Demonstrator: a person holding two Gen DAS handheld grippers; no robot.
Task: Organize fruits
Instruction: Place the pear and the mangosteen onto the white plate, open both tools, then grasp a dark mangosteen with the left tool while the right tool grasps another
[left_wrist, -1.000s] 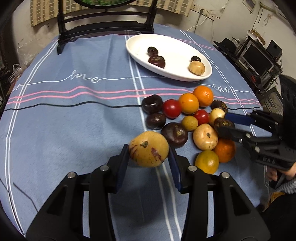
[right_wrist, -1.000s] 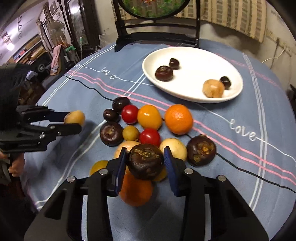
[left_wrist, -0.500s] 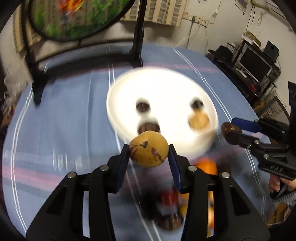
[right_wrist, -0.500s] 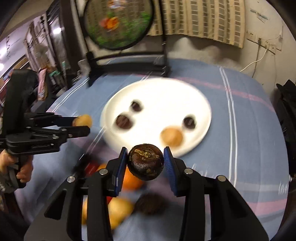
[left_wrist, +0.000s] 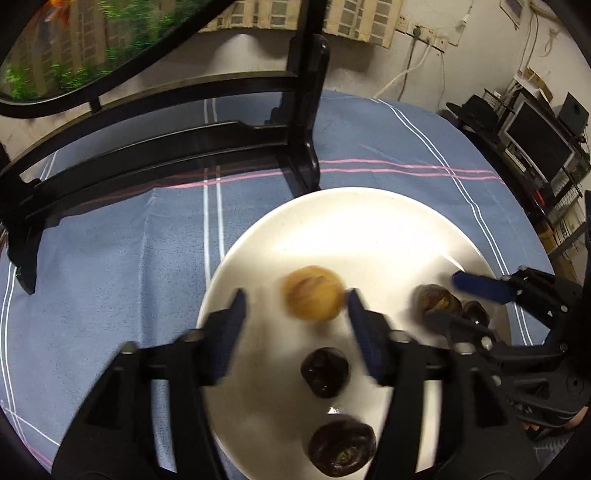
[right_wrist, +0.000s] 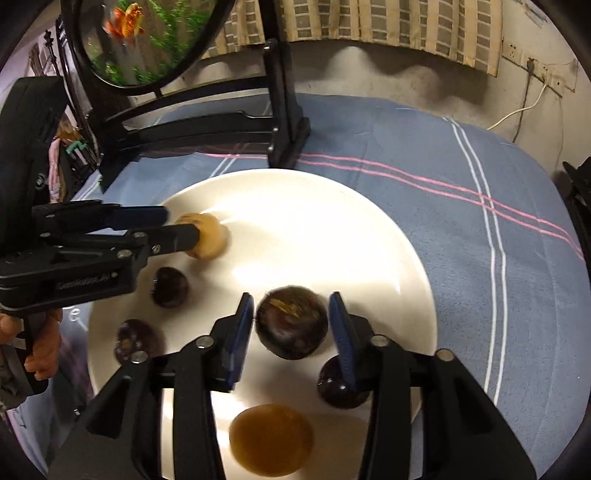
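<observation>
We see a tan, speckled round fruit (left_wrist: 313, 292), blurred, over the white plate (left_wrist: 369, 221) on the blue striped tablecloth (left_wrist: 110, 277). It sits between the pads of our left gripper (left_wrist: 295, 325), whose jaws are opening: the left pad stands clear, the right one is at most brushing it. Our right gripper (right_wrist: 291, 332) is opening too, with a dark purple-brown round fruit (right_wrist: 291, 325) between its blue pads, a slim gap on either side. Three more dark fruits (right_wrist: 170, 287) and another tan one (right_wrist: 271, 443) lie on the plate.
</observation>
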